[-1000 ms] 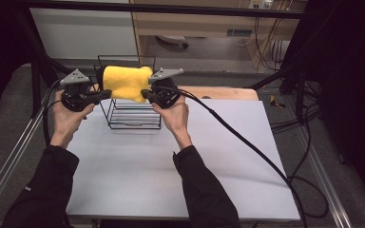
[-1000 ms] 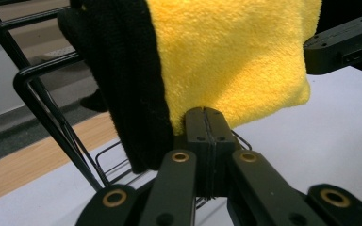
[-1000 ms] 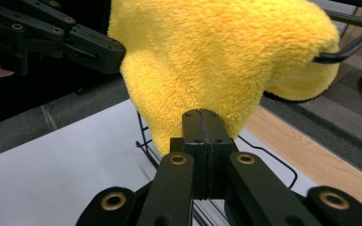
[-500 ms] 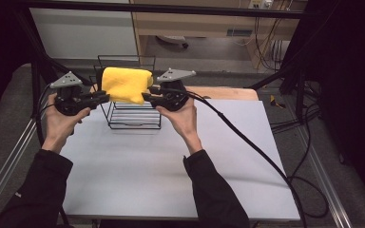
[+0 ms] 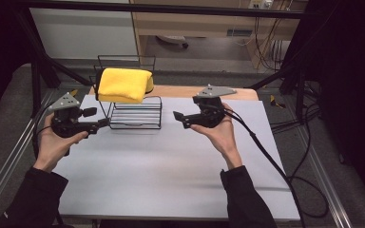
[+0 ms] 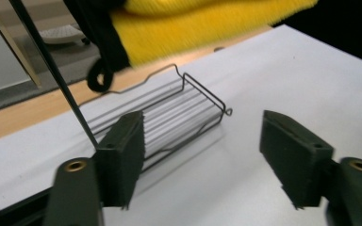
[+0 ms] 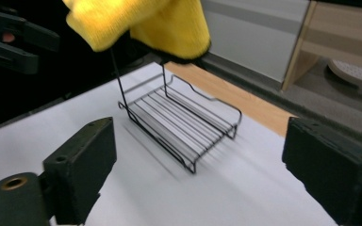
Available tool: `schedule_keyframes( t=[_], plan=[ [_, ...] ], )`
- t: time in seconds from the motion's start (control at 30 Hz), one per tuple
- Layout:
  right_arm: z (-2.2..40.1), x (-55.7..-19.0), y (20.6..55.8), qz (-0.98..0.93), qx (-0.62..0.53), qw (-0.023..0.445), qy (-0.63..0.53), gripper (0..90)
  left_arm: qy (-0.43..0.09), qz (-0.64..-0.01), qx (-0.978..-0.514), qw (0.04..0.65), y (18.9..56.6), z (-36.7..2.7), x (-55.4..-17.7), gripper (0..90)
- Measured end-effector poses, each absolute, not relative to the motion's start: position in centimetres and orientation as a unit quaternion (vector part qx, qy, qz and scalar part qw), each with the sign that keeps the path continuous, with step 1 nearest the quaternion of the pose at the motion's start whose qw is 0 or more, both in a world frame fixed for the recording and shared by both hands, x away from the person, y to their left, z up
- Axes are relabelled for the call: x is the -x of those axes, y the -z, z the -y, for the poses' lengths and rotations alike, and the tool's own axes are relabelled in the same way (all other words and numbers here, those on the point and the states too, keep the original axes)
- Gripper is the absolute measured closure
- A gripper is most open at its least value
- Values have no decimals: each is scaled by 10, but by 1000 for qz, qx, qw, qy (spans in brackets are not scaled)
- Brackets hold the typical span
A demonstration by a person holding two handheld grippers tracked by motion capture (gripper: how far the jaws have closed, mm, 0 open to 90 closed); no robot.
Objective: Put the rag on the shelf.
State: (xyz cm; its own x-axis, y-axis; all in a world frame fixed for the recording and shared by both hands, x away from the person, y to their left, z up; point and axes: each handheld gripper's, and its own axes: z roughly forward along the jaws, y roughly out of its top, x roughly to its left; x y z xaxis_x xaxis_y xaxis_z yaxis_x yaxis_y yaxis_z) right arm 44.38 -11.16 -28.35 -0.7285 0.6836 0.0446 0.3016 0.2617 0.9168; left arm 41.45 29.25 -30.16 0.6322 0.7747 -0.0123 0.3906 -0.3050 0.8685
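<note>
High view: the folded yellow fleece towel (image 5: pixel 124 84) hangs over the top bar of the black wire rack (image 5: pixel 135 114) near the white tabletop's (image 5: pixel 171 171) far-left edge, long axis left-right. The left gripper (image 5: pixel 103 122) is nearer; the right gripper (image 5: pixel 177 116) is apart. Both have just spread, empty, with bare tabletop towards the near edge

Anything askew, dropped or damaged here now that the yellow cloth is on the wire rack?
Nothing stands out. The yellow cloth lies folded over the top bar of the black wire rack, which stands upright on the white table. Both the left claw and the right claw have just been opening, with nothing between their jaws.
</note>
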Motion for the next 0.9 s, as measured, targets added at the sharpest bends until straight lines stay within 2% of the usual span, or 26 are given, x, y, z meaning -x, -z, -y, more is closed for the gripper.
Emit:
schedule_keyframes(
  t=[0.2,0.33,0.7,0.9],
  plan=[
    [145,-431,305,-772,-337,186,-505,43,-205,-373,-791,440,325,-280,-405,121],
    [163,-422,320,-778,-341,182,-495,20,-198,-369,-795,439,341,-273,-398,70],
    [207,-401,373,-773,-375,149,-489,7,-170,-373,-797,443,396,-266,-384,57],
    [229,-392,403,-772,-397,130,-479,7,-163,-375,-802,436,414,-271,-378,67]
  ],
)
